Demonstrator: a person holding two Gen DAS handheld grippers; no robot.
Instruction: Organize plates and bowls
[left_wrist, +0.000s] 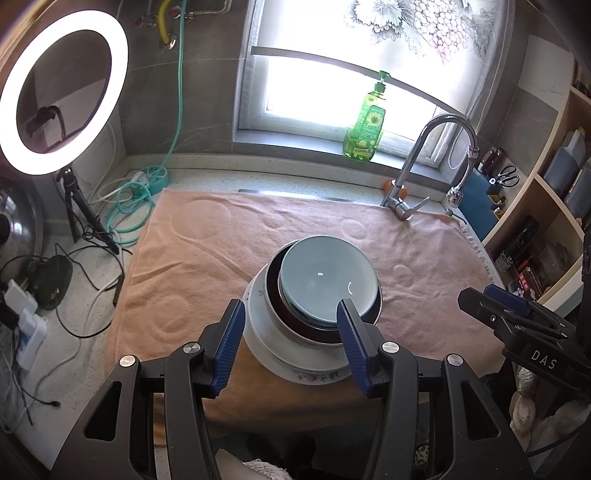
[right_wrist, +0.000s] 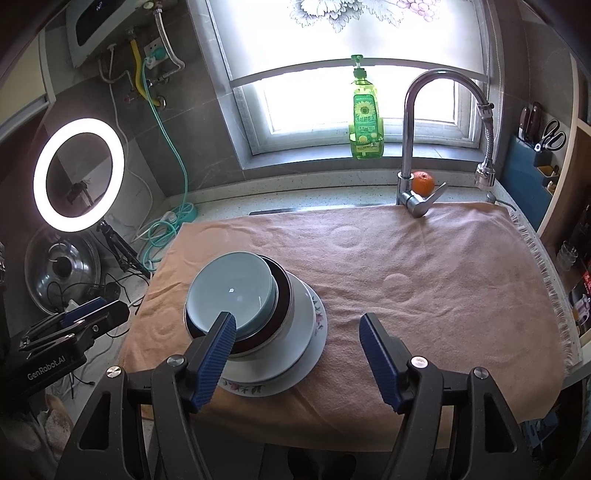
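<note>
Both tools spread wide, empty: left tool (left_wrist: 291, 314), right tool (right_wrist: 299, 328) (above stacked bowls (right_wrist: 231, 295))

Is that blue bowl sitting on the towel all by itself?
No, the blue bowl sits on top of a stack, nested in a dark-rimmed bowl on a white floral plate, which rests on the towel.

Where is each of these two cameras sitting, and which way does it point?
Left wrist: on the left tool, facing the window over the stacked dishes; the right tool shows at right.
Right wrist: on the right tool, aimed at the towel; the left tool shows at left.
Shared: dishes, towel, faucet, soap bottle.
</note>
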